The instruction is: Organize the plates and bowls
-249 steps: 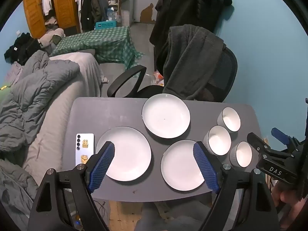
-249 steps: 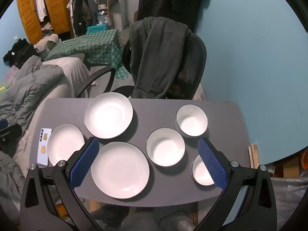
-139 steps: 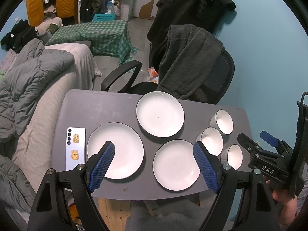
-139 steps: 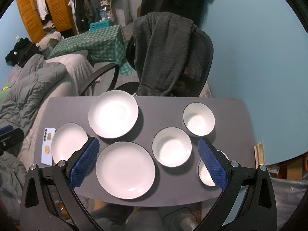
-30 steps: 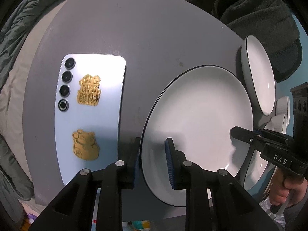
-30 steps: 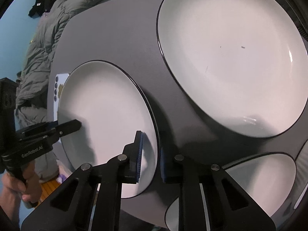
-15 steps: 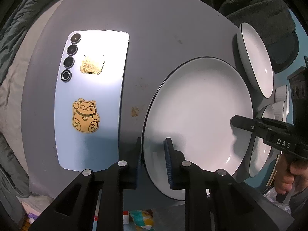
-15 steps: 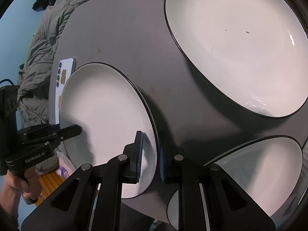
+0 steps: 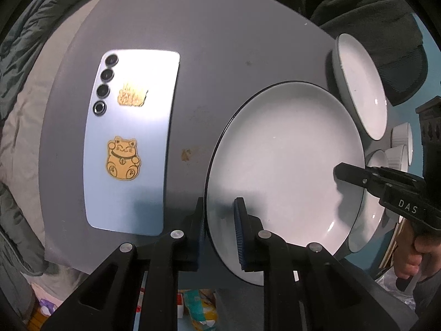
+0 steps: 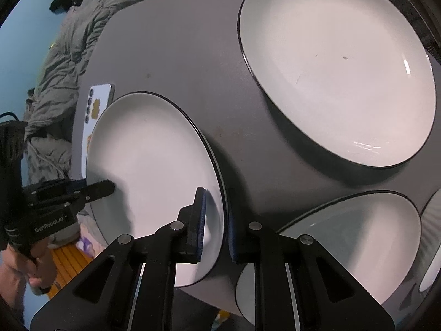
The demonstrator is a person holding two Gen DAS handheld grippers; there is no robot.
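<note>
A white plate with a dark rim (image 9: 286, 165) is held by both grippers, lifted off the grey table (image 9: 209, 55). My left gripper (image 9: 219, 220) is shut on its left rim. My right gripper (image 10: 216, 220) is shut on its opposite rim; the plate also shows in the right wrist view (image 10: 154, 171). A second plate (image 10: 336, 69) lies at the back. A third plate (image 10: 347, 242) lies at the front right, partly under the held one. Ribbed white bowls (image 9: 399, 149) stand at the far right.
A light blue phone with gold stickers (image 9: 129, 143) lies face down on the table's left side. A grey duvet (image 10: 69, 41) lies beyond the left edge. An office chair draped with dark clothing (image 9: 372, 8) stands behind the table.
Both grippers closed on opposite rims of the left plate. Over the last second the plate has risen and shifted right, toward the front plate.
</note>
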